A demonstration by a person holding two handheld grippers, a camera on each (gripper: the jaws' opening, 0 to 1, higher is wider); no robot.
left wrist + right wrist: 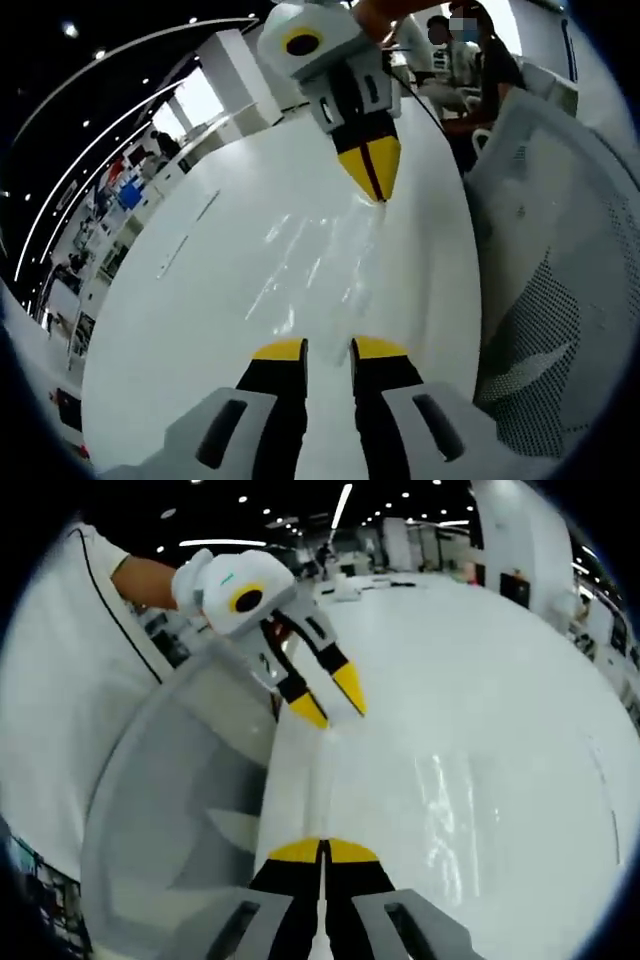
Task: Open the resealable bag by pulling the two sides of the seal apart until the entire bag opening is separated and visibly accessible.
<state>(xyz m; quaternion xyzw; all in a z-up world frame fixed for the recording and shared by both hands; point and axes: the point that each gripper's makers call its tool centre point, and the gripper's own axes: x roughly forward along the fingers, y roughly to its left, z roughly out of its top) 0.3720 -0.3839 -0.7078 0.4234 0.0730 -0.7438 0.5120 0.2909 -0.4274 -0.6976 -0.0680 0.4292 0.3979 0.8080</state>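
Resealable bag (320, 250), clear plastic, lies flat on the white tabletop (200, 300) between my two grippers, and it's hard to read: mostly streaks of glare, its edges nearly lost against the white. My right gripper (372, 170) comes in from the top of the left gripper view, yellow fingers pinched together on the bag's far edge. In the right gripper view my own right fingers (300, 852) are pressed tight, with a thin bit of plastic just showing between them. My left gripper (328, 350) sits at the near edge with its fingers a little apart; from the right gripper view the left gripper (335, 705) also shows its tips spread, touching down near the bag's edge, gripping nothing I can make out. A white mesh-backed chair (560, 300) crowds the tabletop's side. People sit in the background (470, 50). The seal line itself I cannot tell.
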